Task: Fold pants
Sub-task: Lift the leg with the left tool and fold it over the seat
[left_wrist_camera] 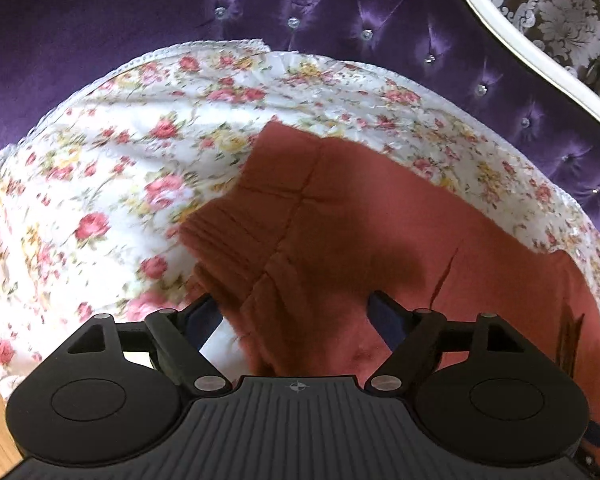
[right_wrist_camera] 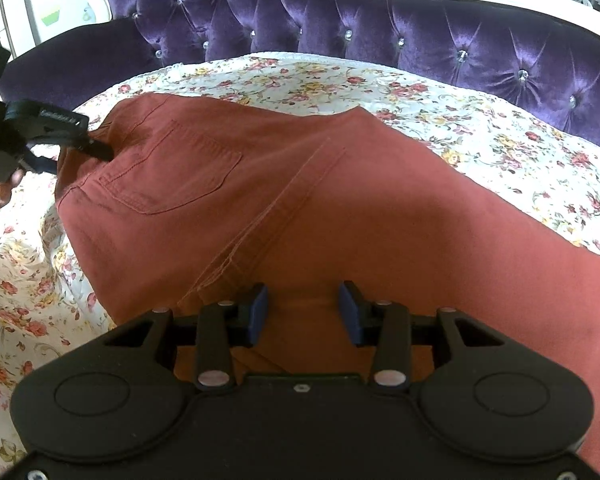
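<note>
Left jaws: left gripper (left_wrist_camera: 296,316) spread wide, released, pants (left_wrist_camera: 340,232) waistband under them.
Right jaws: right gripper (right_wrist_camera: 303,312) parted, pants fabric between, grip unclear.

I get soft, even daylight with sheen on the purple headboard (right_wrist_camera: 380,28), a gripper shadow across the pants (left_wrist_camera: 340,248), motion blur on the floral sheet (left_wrist_camera: 100,200), and curved fisheye edges.

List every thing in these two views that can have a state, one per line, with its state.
Pants: spread on the cover, back pocket up, not visibly folded.
Cover: wrinkled, spread under the pants.
Left gripper: open over the waistband.
Right gripper: open, jaws astride pants fabric.
</note>
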Available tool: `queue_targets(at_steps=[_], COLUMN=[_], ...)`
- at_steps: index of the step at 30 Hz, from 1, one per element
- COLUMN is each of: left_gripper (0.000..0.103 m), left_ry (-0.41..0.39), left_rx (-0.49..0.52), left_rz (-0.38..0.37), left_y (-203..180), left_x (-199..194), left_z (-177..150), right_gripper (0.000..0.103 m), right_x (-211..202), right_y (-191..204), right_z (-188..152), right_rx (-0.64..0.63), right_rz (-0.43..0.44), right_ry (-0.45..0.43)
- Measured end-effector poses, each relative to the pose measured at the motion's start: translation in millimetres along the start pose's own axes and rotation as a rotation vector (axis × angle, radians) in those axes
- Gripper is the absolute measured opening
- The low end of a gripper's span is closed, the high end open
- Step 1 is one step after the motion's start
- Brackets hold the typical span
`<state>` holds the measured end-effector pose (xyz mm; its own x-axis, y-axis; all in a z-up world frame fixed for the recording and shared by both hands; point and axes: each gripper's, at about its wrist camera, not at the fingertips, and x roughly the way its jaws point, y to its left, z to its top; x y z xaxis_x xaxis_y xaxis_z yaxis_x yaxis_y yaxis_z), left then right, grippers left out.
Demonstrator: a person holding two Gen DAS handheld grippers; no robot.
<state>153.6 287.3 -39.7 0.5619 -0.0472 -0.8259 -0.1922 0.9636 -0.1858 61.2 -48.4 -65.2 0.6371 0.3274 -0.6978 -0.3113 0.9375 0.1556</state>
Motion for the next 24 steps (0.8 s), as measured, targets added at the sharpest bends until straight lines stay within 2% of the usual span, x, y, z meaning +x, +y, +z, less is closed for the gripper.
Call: queue_targets(at_steps=[2, 4, 5, 6, 7, 12, 17, 24], left_gripper=[0.074, 0.055, 0.050, 0.038, 0.032, 0.029, 0.029, 0.029], left_ry=[0.003, 0.005, 0.003, -0.004, -0.011, -0.088, -0.144, -0.221], left_rx=[0.004, 0.005, 0.004, 0.006, 0.013, 0.104, 0.134, 0.238], left_rz=[-0.002, -0.002, -0.005, -0.016, -0.026, 0.036, 0.000, -0.015], left_y=[-4, -7, -7, -9, -11, -36, -48, -84], left_x=[2, 4, 3, 3, 1, -18, -50, -92], left_z=[6, 9, 10, 9, 9, 2, 6, 2], right_gripper=[0.051, 0.051, 0.051, 0.051, 0.051, 0.051, 0.051, 0.049], right_x=[0, 0, 0, 0, 0, 0, -1, -3], right_y=[0, 1, 1, 0, 0, -2, -1, -2], right_z=[0, -1, -1, -1, -1, -1, -2, 2], right_rx=[0.002, 0.001, 0.001, 0.002, 0.004, 0.008, 0.017, 0.023], right_rz=[0.000, -0.001, 0.000, 0.001, 0.004, 0.009, 0.003, 0.011], right_ry=[-0.001, -0.003, -0.004, -0.004, -0.004, -0.006, -0.014, 0.003])
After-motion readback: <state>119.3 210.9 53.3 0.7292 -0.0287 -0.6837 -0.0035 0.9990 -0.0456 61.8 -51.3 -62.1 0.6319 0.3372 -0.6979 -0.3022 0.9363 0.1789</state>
